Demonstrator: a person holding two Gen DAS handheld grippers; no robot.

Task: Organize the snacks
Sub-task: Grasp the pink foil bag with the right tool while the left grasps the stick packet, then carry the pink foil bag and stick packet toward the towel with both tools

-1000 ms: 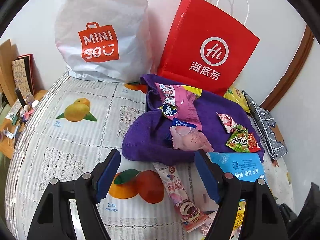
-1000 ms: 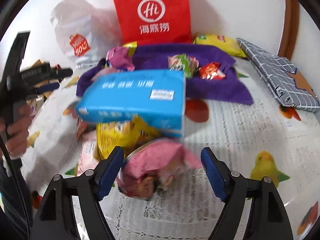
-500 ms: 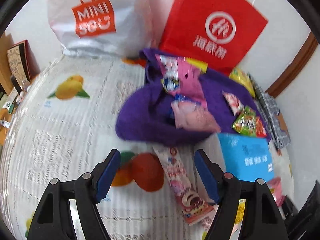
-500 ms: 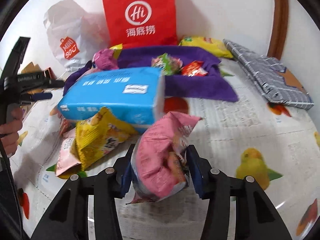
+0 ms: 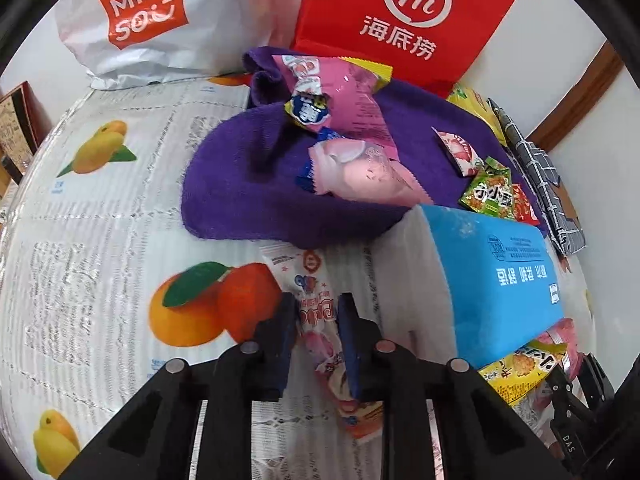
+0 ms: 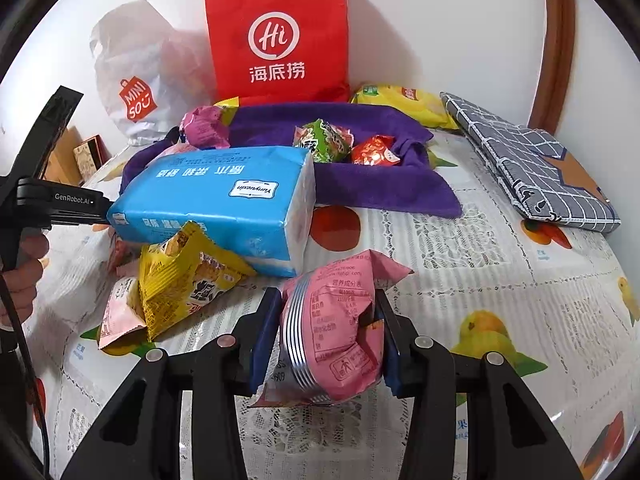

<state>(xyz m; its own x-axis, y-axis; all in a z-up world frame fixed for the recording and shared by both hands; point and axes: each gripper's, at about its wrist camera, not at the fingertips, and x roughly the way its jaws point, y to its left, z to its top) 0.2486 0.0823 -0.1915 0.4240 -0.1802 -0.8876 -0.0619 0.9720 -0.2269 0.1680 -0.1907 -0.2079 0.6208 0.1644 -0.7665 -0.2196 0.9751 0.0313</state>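
Note:
A long pink-and-white snack stick packet (image 5: 308,264) lies on the fruit-print tablecloth (image 5: 100,240), and my left gripper (image 5: 318,304) is shut on its middle. My right gripper (image 6: 326,300) has a puffy pink snack bag (image 6: 332,320) between its blue pads, which press its sides while the jaws are still closing. A purple towel (image 5: 248,184) behind them carries several small snack packets. A yellow snack bag (image 6: 180,276) leans against a blue tissue pack (image 6: 216,204).
A red paper bag (image 5: 404,20) and a white plastic bag (image 5: 140,20) stand against the back wall. A grey checked cloth (image 6: 528,160) lies at the right. A hand (image 6: 24,280) holds the left tool at the left edge of the right wrist view.
My left gripper came down over the long packet and shut on it. My right gripper closed on the pink snack bag, which now stands upright between the pads.

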